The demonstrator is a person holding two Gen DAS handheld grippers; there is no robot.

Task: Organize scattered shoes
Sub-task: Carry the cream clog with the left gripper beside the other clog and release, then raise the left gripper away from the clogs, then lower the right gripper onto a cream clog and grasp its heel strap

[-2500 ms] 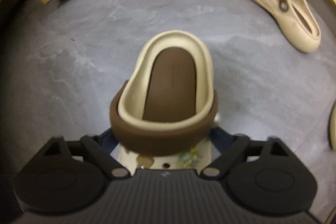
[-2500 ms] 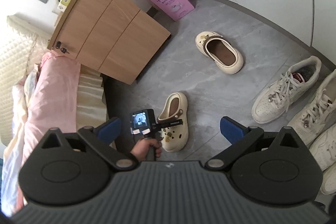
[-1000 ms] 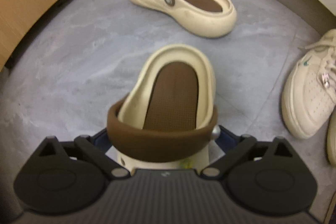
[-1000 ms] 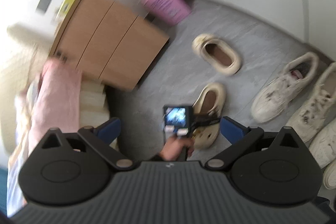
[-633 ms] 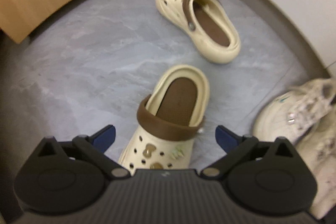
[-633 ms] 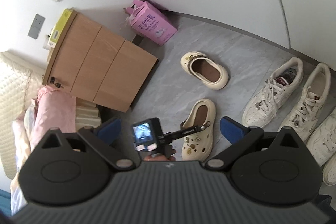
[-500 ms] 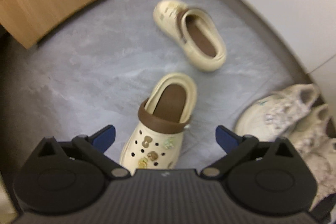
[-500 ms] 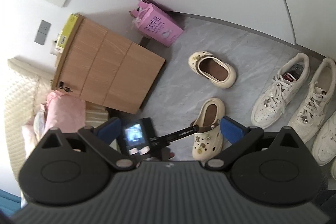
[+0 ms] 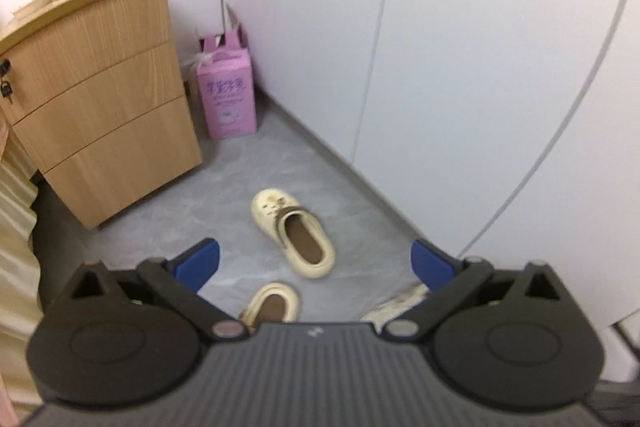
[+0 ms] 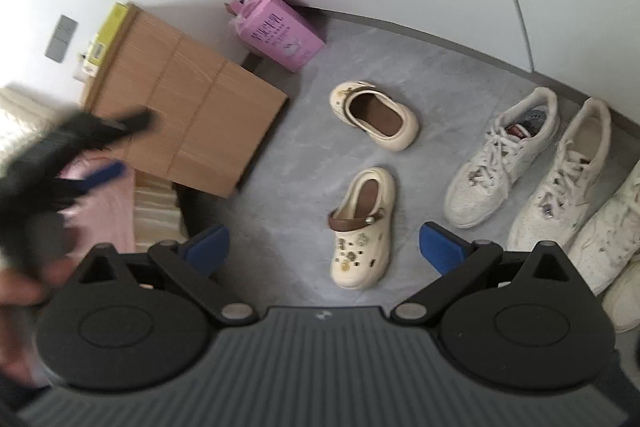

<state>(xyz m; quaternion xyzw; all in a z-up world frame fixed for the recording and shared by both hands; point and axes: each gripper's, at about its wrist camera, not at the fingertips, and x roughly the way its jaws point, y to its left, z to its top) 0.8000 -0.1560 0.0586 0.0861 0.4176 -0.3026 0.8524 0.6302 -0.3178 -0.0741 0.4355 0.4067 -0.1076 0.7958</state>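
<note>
Left gripper [image 9: 314, 263] released the cream foam clog with brown strap [image 10: 362, 227] beside the white lace-up sneakers [image 10: 500, 163], then lifted away, jaws wide and empty. Right gripper [image 10: 324, 247] jaws wide, empty too. Second matching clog [image 10: 374, 115] sat askew beyond the first; it needed pairing.

Both wrist views look down from high up, sharing the two clogs [image 9: 293, 237] [image 10: 361, 227] and pink box [image 9: 229, 102].
</note>
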